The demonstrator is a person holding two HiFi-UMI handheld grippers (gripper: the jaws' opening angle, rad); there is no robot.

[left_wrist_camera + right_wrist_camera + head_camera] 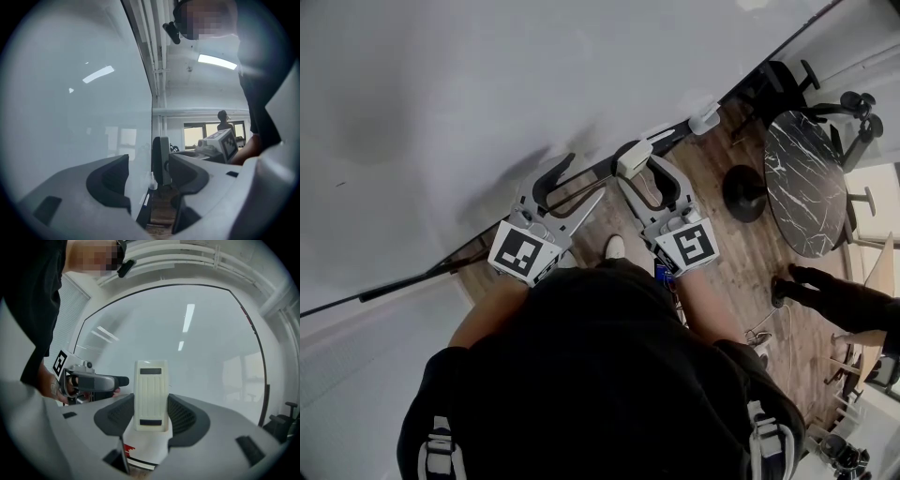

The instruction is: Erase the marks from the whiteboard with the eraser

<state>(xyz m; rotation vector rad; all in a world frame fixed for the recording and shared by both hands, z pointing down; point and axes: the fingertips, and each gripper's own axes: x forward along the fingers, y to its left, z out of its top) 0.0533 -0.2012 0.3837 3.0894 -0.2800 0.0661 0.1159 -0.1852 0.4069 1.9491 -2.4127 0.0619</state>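
Observation:
The whiteboard [469,103] fills the upper left of the head view and looks almost clean, apart from a tiny dark speck [340,184] at its far left. My right gripper [636,171] is shut on a cream ribbed eraser [633,157] near the board's lower edge. In the right gripper view the eraser [151,397] stands upright between the jaws of the right gripper [151,417], facing the whiteboard [197,333]. My left gripper [574,189] is just to its left, open and holding nothing. In its own view the left gripper [149,164] points along the board's edge.
The board's black tray rail [403,281] runs diagonally and carries a small white object [703,120] further along, plus a marker [146,199]. On the wooden floor to the right stand a round dark marble table [806,183] and office chairs [853,108]. Another person's shoe [811,281] is nearby.

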